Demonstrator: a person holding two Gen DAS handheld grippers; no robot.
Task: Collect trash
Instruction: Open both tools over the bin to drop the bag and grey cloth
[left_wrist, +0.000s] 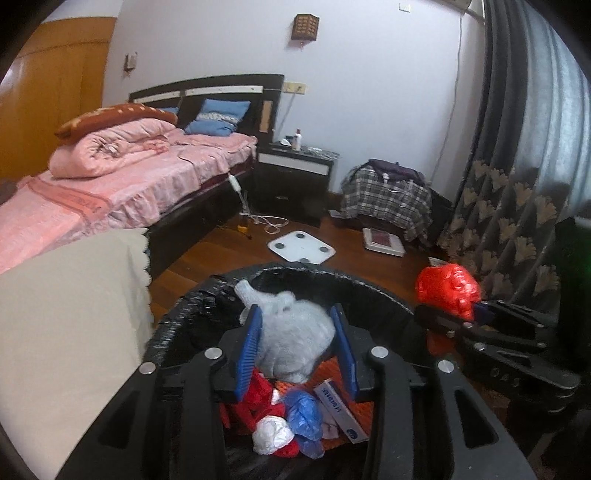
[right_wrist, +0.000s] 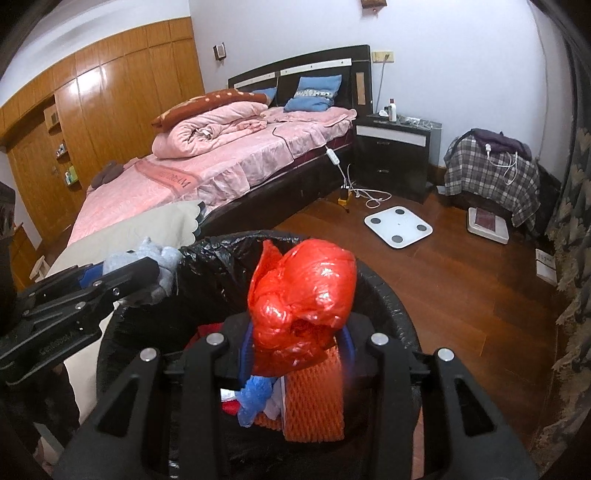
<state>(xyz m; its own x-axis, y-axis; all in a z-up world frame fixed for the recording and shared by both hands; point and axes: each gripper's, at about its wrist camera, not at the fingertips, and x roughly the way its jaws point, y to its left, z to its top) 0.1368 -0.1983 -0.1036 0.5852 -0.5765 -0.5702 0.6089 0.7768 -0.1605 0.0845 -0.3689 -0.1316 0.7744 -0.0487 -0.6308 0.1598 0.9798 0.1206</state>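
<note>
**Both bundles hanging right over the bin**

Left gripper (left_wrist: 297, 345) is clamped on the grey bag (left_wrist: 291, 339), directly above the black-lined bin (left_wrist: 192, 310). Right gripper (right_wrist: 297, 354) grips the red bag (right_wrist: 301, 306) over the same bin, toward its far rim. Straight down looks like the drop.

A bed (right_wrist: 236, 162) with pink covers stands by the wall, a dark nightstand (right_wrist: 397, 155) beside it. A white scale (right_wrist: 398, 226) lies on the wooden floor (right_wrist: 461, 280), near a plaid-draped chair (right_wrist: 491, 177).
</note>
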